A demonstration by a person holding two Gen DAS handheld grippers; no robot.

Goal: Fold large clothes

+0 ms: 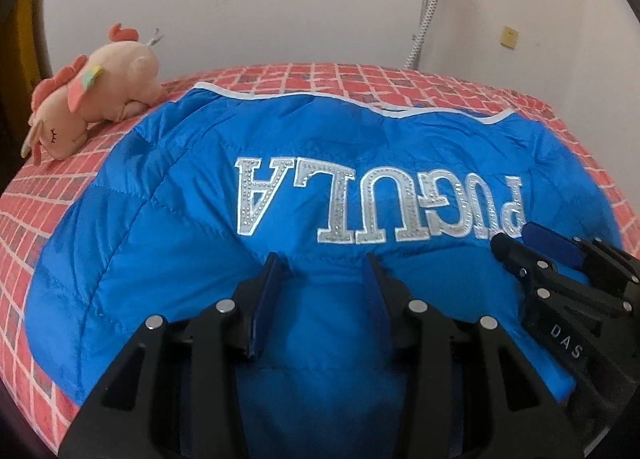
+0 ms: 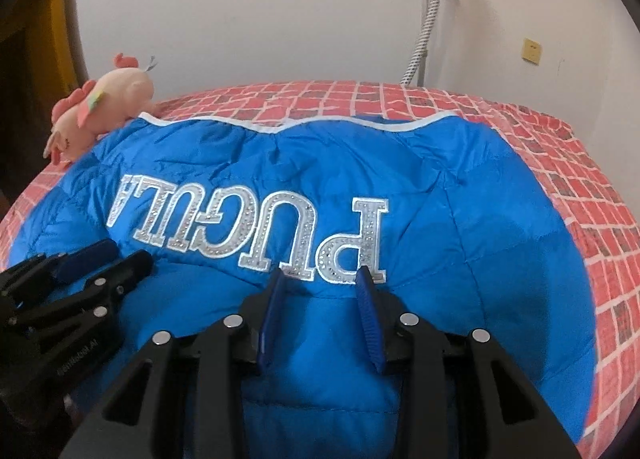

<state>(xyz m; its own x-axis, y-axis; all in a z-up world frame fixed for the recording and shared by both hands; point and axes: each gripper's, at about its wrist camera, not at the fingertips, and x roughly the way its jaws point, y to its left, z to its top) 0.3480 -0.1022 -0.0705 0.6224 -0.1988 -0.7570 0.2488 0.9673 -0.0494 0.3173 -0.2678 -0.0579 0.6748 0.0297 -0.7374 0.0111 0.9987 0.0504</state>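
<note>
Left wrist view: low at the near edge of the bed (image 1: 400, 79), tilted down, facing the far wall, close over the blue jacket (image 1: 180, 227). Right wrist view: same facing, set just to the right. Both share the jacket's lettering (image 2: 248, 227), plush toy (image 2: 100, 115) far left, and each other's hand-held gripper.

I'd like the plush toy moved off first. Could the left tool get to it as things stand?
Probably yes: the plush toy lies uncovered at the jacket's far corner, though the left tool seems busy with jacket fabric.
</note>
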